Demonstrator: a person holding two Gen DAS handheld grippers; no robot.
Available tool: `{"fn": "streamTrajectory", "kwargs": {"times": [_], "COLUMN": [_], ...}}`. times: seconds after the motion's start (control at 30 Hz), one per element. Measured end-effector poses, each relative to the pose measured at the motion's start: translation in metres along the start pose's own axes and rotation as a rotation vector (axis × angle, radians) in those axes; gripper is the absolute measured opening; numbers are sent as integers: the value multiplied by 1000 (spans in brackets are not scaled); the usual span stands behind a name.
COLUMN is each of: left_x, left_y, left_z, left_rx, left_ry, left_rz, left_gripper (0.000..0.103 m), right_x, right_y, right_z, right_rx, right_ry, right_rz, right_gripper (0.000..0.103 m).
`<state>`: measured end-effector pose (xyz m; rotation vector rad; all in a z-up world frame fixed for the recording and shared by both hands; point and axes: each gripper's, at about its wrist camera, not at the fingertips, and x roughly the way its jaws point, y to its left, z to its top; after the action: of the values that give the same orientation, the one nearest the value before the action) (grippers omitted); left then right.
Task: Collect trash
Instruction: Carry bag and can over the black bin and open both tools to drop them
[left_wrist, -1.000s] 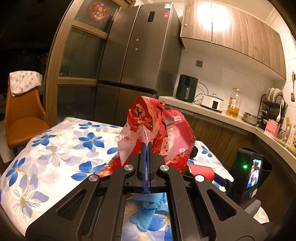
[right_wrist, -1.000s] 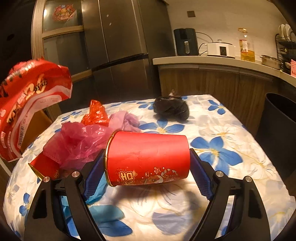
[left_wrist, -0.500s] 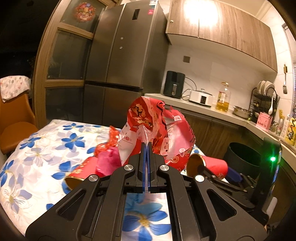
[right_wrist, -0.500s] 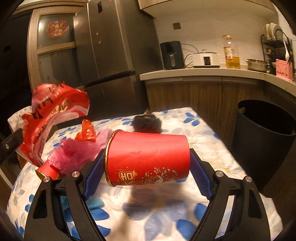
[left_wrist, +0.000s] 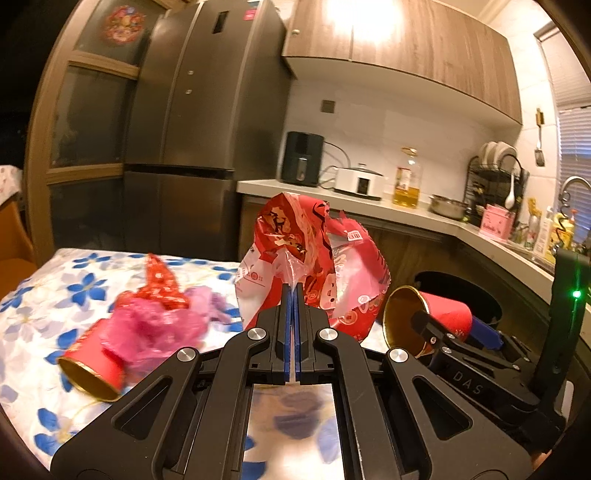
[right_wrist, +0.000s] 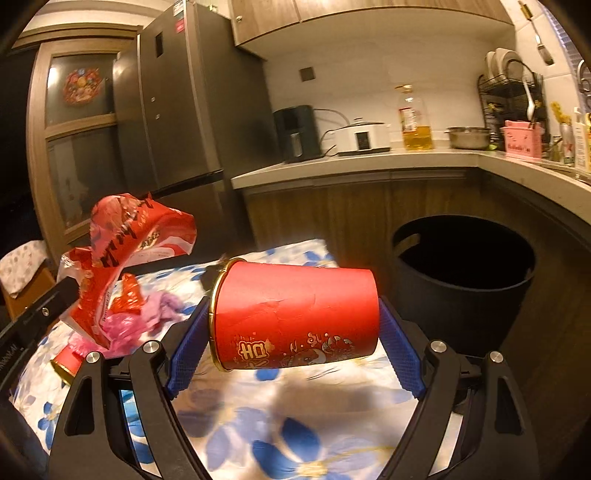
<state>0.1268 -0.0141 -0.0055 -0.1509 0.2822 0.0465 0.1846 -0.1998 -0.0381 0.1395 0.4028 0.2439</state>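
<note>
A home kitchen: a tall steel fridge (left_wrist: 199, 110) stands at the far left, wood wall cabinets (left_wrist: 399, 48) hang above a long counter (right_wrist: 369, 162) carrying a rice cooker (right_wrist: 364, 137), oil bottle (right_wrist: 415, 122), dish rack (right_wrist: 509, 81), and a floral-clothed surface (left_wrist: 44, 295) sits near.

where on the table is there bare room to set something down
The floral tablecloth lies bare at its near end, below the red cup held in the right gripper, toward the black bin. It is crowded further left: pink bags, a red wrapper and a second cup are piled there.
</note>
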Motion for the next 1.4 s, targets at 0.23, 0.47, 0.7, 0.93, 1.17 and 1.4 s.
{"fn": "streamTrajectory", "kwargs": {"times": [0.23, 0.47, 0.7, 0.93, 1.17, 1.4], "left_x": [21, 42, 65, 84, 104, 124], "left_y": [-35, -74, -112, -151, -179, -197], "left_z": [1, 5, 12, 17, 19, 19], "left_rx": [32, 67, 97, 123, 139, 145], "left_ry": [20, 21, 18, 19, 33, 41], "left_rz": [-64, -131, -195, -263, -314, -354], "left_gripper": [0, 0, 0, 0, 0, 0], "right_x": [-9, -20, -23, -23, -25, -20], "right_y": [-30, -60, -98, -126, -145, -158], "right_z": [11, 25, 42, 59, 67, 71], "right_rx": [16, 30, 46, 64, 71, 83], "right_ry": [-31, -78, -115, -148, -173, -177], "right_rz": [-63, -141, -220, -276, -310, -336], "right_gripper": [82, 82, 82, 82, 82, 82]}}
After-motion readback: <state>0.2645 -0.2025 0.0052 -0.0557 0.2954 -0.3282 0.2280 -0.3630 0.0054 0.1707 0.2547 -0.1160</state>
